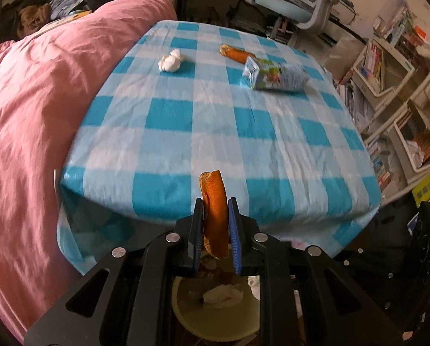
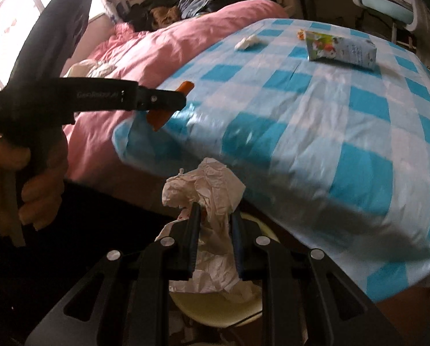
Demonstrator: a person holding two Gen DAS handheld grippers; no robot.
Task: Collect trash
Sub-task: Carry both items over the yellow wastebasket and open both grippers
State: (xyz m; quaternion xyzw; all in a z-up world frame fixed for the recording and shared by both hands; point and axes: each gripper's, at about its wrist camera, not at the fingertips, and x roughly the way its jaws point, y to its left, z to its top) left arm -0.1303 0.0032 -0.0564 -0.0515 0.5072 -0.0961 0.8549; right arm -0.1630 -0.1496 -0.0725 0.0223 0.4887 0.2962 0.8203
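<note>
My left gripper [image 1: 215, 204] is shut on an orange peel [image 1: 214, 213], held off the near edge of the checked table [image 1: 215, 132] above a pale yellow bin [image 1: 215, 320] with tissue inside. My right gripper [image 2: 215, 210] is shut on crumpled white paper [image 2: 212, 199], held above the same bin [image 2: 215, 308]. The left gripper [image 2: 168, 101] with its peel [image 2: 160, 118] also shows in the right wrist view. On the table lie a white tissue ball [image 1: 171, 61], another orange peel [image 1: 233, 52] and a flattened drink carton [image 1: 275, 75].
A pink duvet [image 1: 36, 109] covers the bed left of the table, with clothes piled behind. A blue office chair [image 1: 295, 3] stands beyond the table. Shelves of books [image 1: 387, 86] line the right side.
</note>
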